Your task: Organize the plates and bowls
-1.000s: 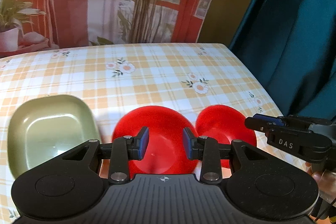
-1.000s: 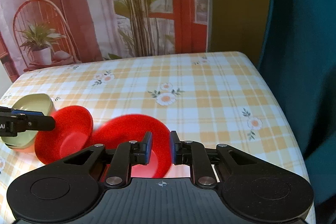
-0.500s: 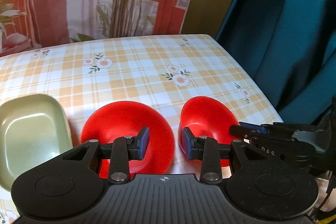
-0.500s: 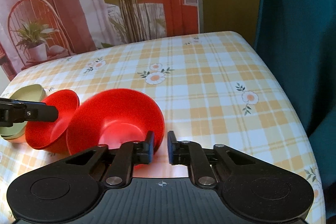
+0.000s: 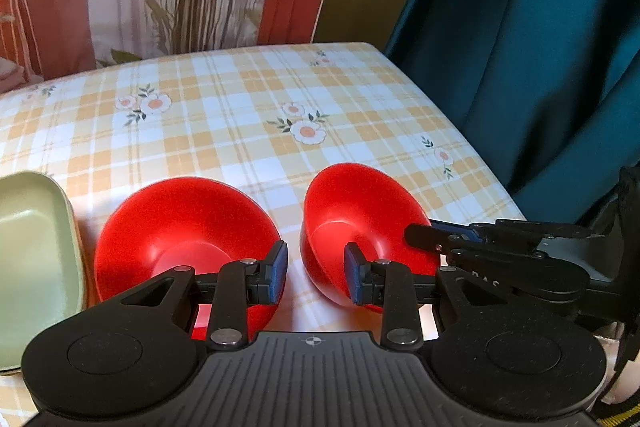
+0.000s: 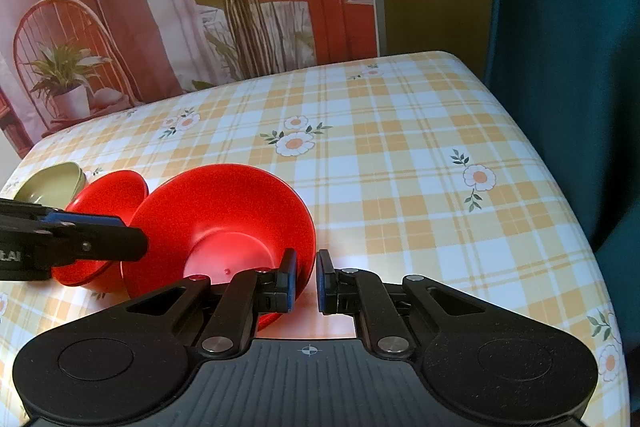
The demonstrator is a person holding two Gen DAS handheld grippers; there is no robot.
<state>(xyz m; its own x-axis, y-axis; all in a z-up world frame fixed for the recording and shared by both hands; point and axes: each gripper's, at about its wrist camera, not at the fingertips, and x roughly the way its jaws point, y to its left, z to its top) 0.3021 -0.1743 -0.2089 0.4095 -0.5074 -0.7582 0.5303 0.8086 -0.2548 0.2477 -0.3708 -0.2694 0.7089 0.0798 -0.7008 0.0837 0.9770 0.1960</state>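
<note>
Right claw (image 6: 306, 281) pinched nearly shut — left claw (image 5: 316, 277) narrowly parted.

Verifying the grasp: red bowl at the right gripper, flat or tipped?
Tipped. The red bowl has its rim slanted, unlike the level second red bowl, and the right gripper is shut on its near rim.

Green dish (image 5: 32, 251): cut by left edge in left wrist view, near corner behind left gripper (image 5: 316, 277) body. Left red bowl (image 5: 184, 227): near rim hidden by gripper finger. Right red bowl (image 6: 224, 223): near rim hidden behind right gripper (image 6: 306, 281) finger in right wrist view; pad contact with rim unclear. Table (image 6: 400, 187): near edge hidden under gripper bodies.
</note>
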